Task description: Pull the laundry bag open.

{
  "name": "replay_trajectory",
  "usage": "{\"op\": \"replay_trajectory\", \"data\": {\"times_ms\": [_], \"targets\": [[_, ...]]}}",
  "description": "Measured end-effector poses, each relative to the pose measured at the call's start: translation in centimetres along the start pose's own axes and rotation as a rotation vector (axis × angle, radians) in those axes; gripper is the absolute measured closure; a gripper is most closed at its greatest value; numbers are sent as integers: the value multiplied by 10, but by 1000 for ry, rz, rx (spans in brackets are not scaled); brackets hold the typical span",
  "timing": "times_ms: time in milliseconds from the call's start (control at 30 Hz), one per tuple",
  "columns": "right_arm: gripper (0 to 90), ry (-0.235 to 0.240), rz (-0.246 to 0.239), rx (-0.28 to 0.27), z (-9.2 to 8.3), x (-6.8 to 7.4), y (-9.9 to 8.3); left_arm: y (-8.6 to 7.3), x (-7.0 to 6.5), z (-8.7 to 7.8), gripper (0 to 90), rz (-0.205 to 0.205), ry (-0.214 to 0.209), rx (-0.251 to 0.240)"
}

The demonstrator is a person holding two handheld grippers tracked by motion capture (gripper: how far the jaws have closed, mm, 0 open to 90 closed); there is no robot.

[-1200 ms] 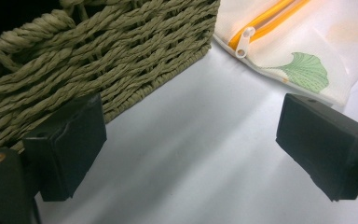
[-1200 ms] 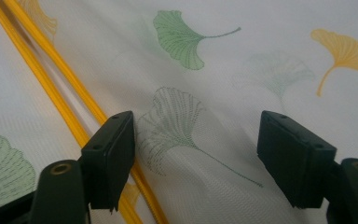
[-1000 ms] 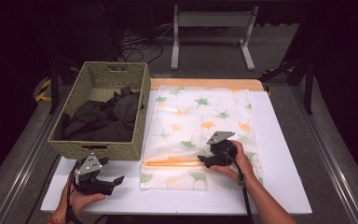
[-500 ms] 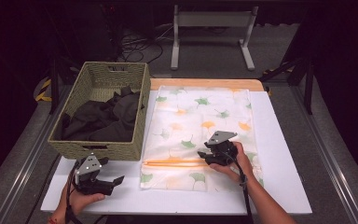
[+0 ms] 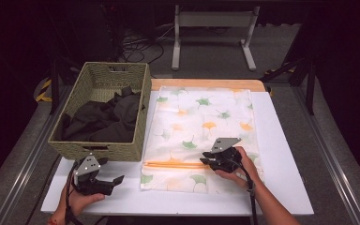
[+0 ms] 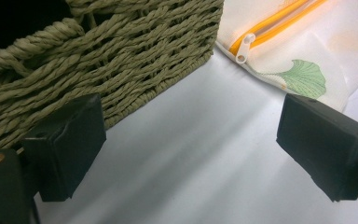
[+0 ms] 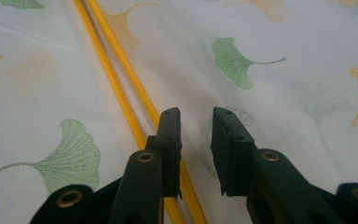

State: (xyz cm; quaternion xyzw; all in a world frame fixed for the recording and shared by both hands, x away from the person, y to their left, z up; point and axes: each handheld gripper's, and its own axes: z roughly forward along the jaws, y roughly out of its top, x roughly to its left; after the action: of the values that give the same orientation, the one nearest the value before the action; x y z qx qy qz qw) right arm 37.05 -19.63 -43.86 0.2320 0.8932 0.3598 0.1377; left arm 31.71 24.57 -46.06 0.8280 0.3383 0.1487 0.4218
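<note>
- Right gripper (image 7: 196, 116), jaws just closing to a narrow gap with nothing gripped, rests on the bag (image 5: 201, 117) beside its zipper (image 7: 121, 84).
- Left gripper (image 6: 186, 154) gapes wide near the basket (image 5: 101, 145).

The laundry bag (image 5: 206, 126) is printed in white with scattered ginkgo leaves in green, orange and pale yellow, and its zipper (image 5: 176, 165) is coloured bright orange-yellow, with a white pull tab (image 6: 245, 45). The woven basket (image 5: 136, 126) is coloured olive green, and the clothes (image 5: 105, 122) inside it are seen as black. The tabletop (image 5: 281, 140) is covered in plain white. Both the left gripper (image 5: 115, 180) and the right gripper (image 5: 206, 161) are finished in black.
</note>
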Motion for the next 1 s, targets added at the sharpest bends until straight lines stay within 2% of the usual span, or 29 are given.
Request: {"op": "replay_trajectory", "data": {"times_ms": [200, 267, 300, 367, 467, 567, 733, 867, 1000], "targets": [[678, 21, -6, 34, 7, 2, -3, 0, -3, -1, 89, -1, -2, -3], [638, 34, 1, 30, 6, 1, -4, 0, 0, -2, 89, 13, 1, -1], [638, 34, 1, 30, 6, 1, -4, 0, 0, -2, 89, 13, 1, -1], [571, 16, 16, 51, 8, -1, -5, 0, -1, 0, 89, -6, -6, 1], [558, 15, 39, 48, 11, -4, -7, 0, -1, -1, 89, 7, -6, 4], [610, 24, 52, 39, 12, -6, -7, 0, -1, -1, 89, 0, -9, 1], [762, 16, 93, 36, 12, -13, -8, -1, -1, -1, 89, 3, -9, 4], [834, 17, 125, 37, 13, -17, -8, -1, 0, 0, 89, 1, -11, 4], [882, 6, 123, 44, 13, -18, -6, 0, 1, -1, 89, -3, -17, -7]]}}
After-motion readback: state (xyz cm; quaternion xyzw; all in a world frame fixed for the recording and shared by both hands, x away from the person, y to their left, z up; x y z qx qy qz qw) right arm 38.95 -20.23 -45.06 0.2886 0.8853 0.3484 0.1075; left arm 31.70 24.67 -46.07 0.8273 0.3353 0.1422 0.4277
